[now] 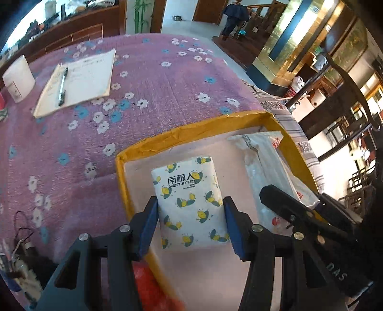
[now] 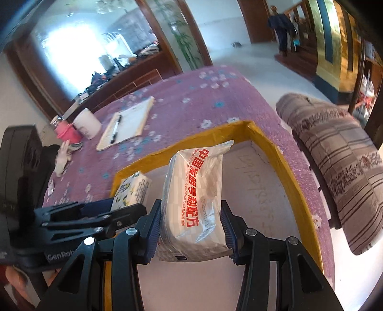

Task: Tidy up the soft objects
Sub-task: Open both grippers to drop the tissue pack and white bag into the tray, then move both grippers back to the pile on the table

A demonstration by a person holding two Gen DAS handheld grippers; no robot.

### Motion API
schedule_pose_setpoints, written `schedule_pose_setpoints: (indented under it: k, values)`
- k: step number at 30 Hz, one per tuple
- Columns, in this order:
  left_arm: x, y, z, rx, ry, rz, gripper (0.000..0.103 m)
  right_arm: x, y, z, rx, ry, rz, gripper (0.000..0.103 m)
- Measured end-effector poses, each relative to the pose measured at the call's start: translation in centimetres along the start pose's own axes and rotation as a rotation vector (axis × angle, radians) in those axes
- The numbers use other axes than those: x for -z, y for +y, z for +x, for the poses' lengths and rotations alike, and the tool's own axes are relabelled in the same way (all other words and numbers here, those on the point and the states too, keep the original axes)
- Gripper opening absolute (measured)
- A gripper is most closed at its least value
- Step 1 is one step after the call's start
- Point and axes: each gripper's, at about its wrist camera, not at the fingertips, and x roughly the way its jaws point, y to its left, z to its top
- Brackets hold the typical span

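My left gripper (image 1: pixel 191 217) is shut on a white tissue pack with yellow and green prints (image 1: pixel 189 201), held over the left part of a shallow yellow-rimmed box (image 1: pixel 191 130). The same pack (image 2: pixel 132 189) shows at the left in the right wrist view, with the left gripper (image 2: pixel 115 210) on it. My right gripper (image 2: pixel 190 222) is shut on a clear-wrapped white pack with red lettering (image 2: pixel 196 193), above the box (image 2: pixel 282 167) and right of the tissue pack. In the left wrist view that wrapped pack (image 1: pixel 261 158) and the right gripper's black fingers (image 1: pixel 284 203) sit at the right.
The box rests on a purple flowered cloth (image 1: pixel 155 79). On the cloth lie a notepad with a pen (image 1: pixel 76 81), a white cup (image 1: pixel 18 77) and a pink bottle (image 2: pixel 67 131). A striped cushion on a chair (image 2: pixel 335 162) stands right of the table. A person (image 1: pixel 233 18) stands far back.
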Motion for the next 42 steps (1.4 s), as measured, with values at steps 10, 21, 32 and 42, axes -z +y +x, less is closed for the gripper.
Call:
schedule_pose_setpoints:
  k: [10,21,32,42]
  values:
    - [-0.3,-0.1,1.7,-0.043,-0.012,0.031,0.054,-1.3,-1.7,2.7,0.032,0.035,0.035,0.051]
    - [0.1,-0.2,-0.6,-0.015,-0.03,0.036,0.073,-0.9,-2.0,0.5,0.017,0.002,0.065,0.064]
    - [4.6,-0.8,-9.3,0.037,-0.167,0.093,0.075,3.1,1.3,-8.8,-0.078,-0.197,0.052,0.074]
    - [11.1,5.2,-17.1,0.049,-0.27,0.067,0.077,8.1,8.7,-11.8,-0.182,-0.237,-0.058,0.075]
